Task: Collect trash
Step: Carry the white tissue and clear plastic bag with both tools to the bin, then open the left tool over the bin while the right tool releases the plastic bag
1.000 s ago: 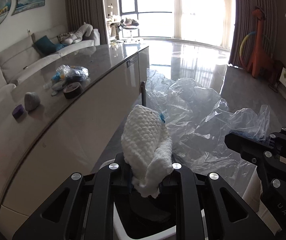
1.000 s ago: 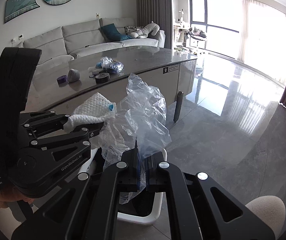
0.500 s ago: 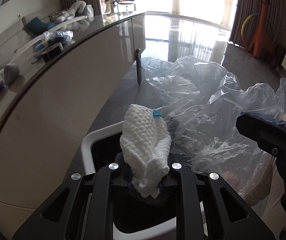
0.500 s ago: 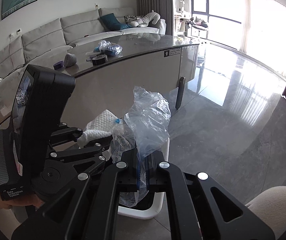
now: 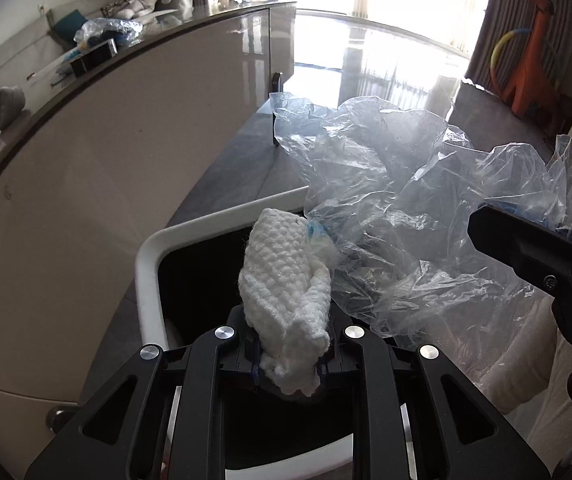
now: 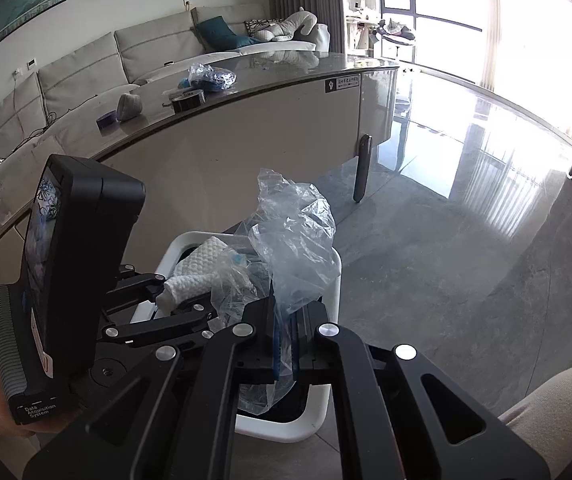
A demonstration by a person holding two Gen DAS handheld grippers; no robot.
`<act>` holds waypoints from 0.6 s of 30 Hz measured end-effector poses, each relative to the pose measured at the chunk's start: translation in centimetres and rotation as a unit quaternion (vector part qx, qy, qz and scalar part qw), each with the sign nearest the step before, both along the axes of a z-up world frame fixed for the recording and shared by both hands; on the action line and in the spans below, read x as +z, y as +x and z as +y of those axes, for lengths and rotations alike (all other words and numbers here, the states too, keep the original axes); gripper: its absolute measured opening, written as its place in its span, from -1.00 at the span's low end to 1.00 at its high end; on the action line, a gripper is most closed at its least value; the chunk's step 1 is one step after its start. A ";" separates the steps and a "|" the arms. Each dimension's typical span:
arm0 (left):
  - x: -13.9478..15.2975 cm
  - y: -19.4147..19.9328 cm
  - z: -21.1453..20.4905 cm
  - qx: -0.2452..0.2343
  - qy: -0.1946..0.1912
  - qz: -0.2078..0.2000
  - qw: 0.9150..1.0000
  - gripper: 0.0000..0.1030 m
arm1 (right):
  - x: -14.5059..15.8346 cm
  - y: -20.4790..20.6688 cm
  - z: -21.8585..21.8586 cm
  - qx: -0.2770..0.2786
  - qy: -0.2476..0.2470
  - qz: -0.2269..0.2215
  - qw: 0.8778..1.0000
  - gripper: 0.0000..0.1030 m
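White knitted cloth (image 5: 286, 280), soft and light, sits pinched in our left gripper (image 5: 288, 364) above the white bin (image 5: 146, 264), while our right gripper (image 6: 284, 354) clamps the flimsy, slippery plastic bag (image 6: 294, 240), best held bunched.

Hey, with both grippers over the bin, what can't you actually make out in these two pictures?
- Inside of the bin: left wrist view, dark and covered by the white cloth and plastic bag.
- Bin floor: right wrist view, hidden by the right gripper and bag.
- Label on the table side: right wrist view, too small to read.
- Left gripper pads: left wrist view, buried in cloth.
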State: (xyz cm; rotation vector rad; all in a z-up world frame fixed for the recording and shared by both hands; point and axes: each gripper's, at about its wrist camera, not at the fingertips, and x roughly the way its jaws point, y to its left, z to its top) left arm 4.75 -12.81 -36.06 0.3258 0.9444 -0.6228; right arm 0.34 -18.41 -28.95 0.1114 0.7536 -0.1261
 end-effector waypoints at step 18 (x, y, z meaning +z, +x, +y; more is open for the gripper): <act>-2.5 1.8 -0.8 0.036 0.054 0.030 0.997 0.91 | -1.5 0.6 -0.5 0.003 0.000 0.023 1.000 -0.90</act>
